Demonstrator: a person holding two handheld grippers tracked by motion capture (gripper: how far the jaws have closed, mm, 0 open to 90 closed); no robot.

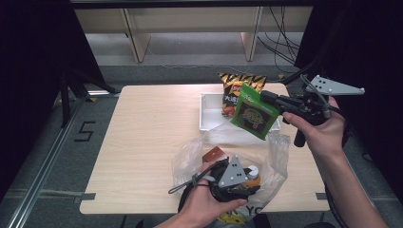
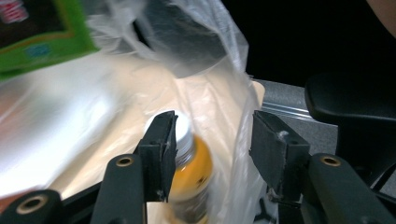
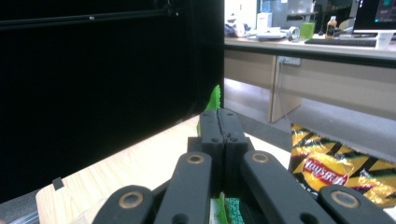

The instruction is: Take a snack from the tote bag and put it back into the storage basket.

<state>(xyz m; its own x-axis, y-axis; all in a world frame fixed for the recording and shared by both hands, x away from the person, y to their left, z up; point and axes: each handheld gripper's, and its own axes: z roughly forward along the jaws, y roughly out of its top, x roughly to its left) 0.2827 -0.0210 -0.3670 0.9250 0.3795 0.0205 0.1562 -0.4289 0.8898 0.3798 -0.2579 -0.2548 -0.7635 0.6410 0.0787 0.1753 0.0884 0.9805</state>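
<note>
Clearly the right tongs (image 1: 264, 96) clamp the green packet (image 1: 253, 113) hanging above the white tray (image 1: 205, 114) (chips already inside); the left tongs (image 1: 247, 183), open, straddle the plastic bag (image 1: 275, 159) on the bench (image 1: 147, 128).

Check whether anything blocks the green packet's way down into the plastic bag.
Nothing solid does. The green packet, pinched in the right gripper, hangs above the plastic bag; the left gripper stands open at the bag's mouth beside a yellow bottle.

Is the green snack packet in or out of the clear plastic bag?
Out: the green snack packet hangs pinched in the right gripper, above the clear plastic bag.
</note>
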